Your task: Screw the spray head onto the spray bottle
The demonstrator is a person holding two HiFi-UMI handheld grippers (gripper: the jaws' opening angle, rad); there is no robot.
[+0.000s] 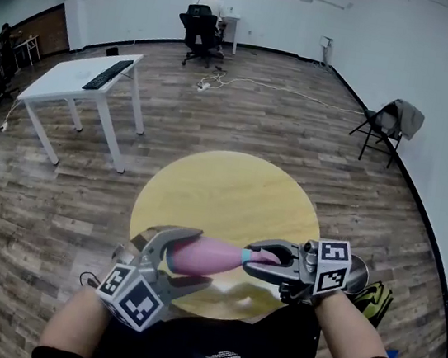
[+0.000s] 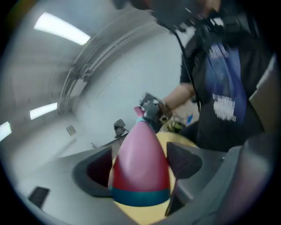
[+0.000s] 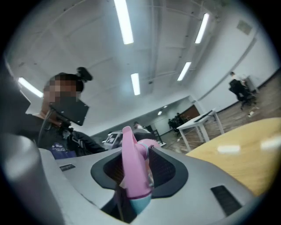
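A pink spray bottle (image 1: pixel 204 256) (image 2: pixel 140 162) with a teal band lies level in the air over the near edge of the round yellow table (image 1: pixel 230 192). My left gripper (image 1: pixel 202 257) (image 2: pixel 140 167) is shut on its wide body, one jaw on each side. The bottle's neck points right. There the pink spray head (image 1: pixel 266 258) (image 3: pixel 134 162) with its teal collar sits on the neck. My right gripper (image 1: pixel 252 260) (image 3: pixel 136 169) is shut on this head, the trigger standing up between the pads. In the left gripper view the right gripper (image 2: pixel 151 107) shows just beyond the bottle's tip.
A white desk (image 1: pixel 80 82) with a keyboard stands at the far left. A person (image 1: pixel 207 0) sits on an office chair at the back wall. A folding chair (image 1: pixel 386 127) with a jacket stands at the right wall. A cable (image 1: pixel 222 78) lies on the wooden floor.
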